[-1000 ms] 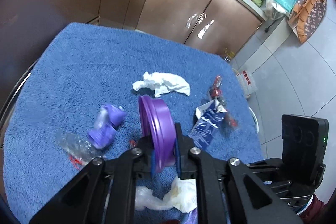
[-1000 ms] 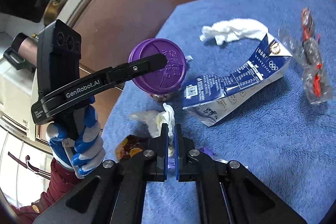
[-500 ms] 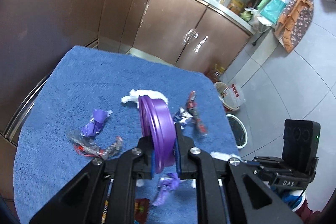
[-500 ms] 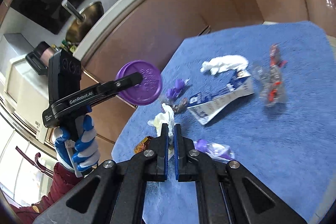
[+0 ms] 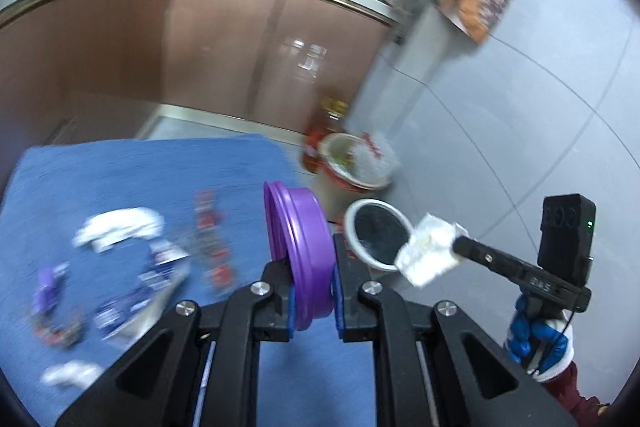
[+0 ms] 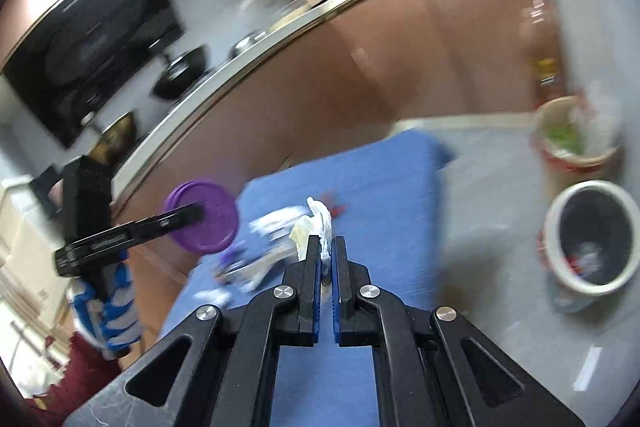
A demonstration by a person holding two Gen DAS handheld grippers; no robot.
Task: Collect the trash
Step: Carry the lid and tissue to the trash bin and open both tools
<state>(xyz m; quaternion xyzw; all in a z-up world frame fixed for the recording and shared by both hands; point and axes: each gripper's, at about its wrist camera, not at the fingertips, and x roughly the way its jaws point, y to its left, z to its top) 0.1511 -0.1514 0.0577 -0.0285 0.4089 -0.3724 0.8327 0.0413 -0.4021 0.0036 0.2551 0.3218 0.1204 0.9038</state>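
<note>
Nearest the left wrist camera, the left claw is clamped on a purple lid, held on edge between its pads. Nearest the right wrist camera, the right claw is pinched tight on a crumpled white tissue that sticks up above the fingertips.

Below and beyond both: the blue-towelled surface. Leftover litter lies on it, badly blurred: a white wad, a blue-and-white carton, red-flecked clear wrappers, a small purple scrap.

Off the surface's far corner, on the grey tiled floor, a white-rimmed bin with a dark inside. From the left wrist view the tissue hangs in front of that bin's rim; whether it is directly over the opening, cannot tell. Just behind it, a second bin lined with a red-printed plastic bag, green scraps inside.

The person's blue-and-white gloved hand grips the left handle, dark red sleeve below.

Farther back: brown cabinet fronts, pale countertop, blurred kitchen clutter.
</note>
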